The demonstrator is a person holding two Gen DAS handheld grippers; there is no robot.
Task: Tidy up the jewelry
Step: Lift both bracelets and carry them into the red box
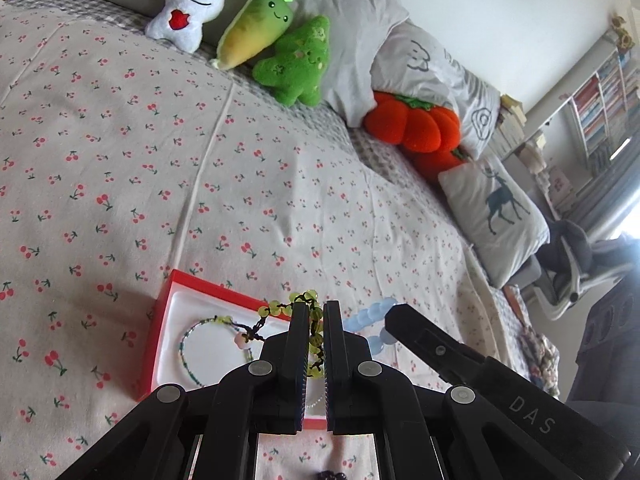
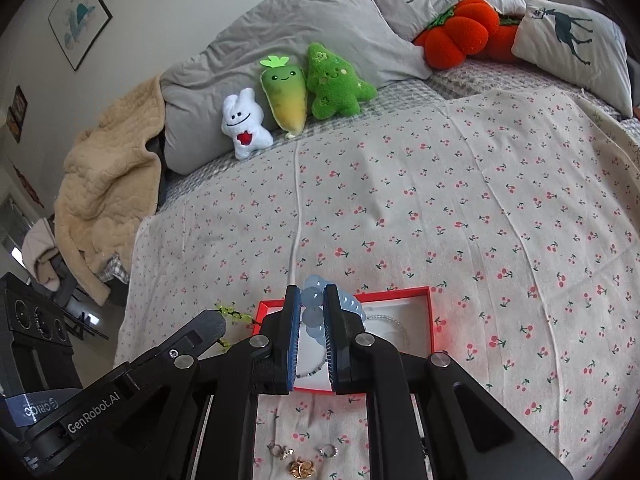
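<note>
A red box with a white lining [image 1: 160, 320] lies on the cherry-print bedspread; it also shows in the right wrist view [image 2: 430, 320]. My left gripper [image 1: 316, 312] is shut on a green bead bracelet [image 1: 280, 308] and holds it above the box's right side. A thin beaded string with a pink charm [image 1: 188, 344] lies inside the box. My right gripper [image 2: 313, 300] is shut on a pale blue bead bracelet [image 2: 314, 298] above the box; this bracelet also shows in the left wrist view [image 1: 370, 314]. The right gripper's finger [image 1: 404, 320] is just right of the left one.
Small rings and a gold earring [image 2: 302, 470] lie on the bedspread under my right gripper. Plush toys [image 2: 288, 96], an orange pumpkin cushion [image 2: 456, 40] and pillows line the far side of the bed. A beige blanket [image 2: 104, 184] hangs at the left.
</note>
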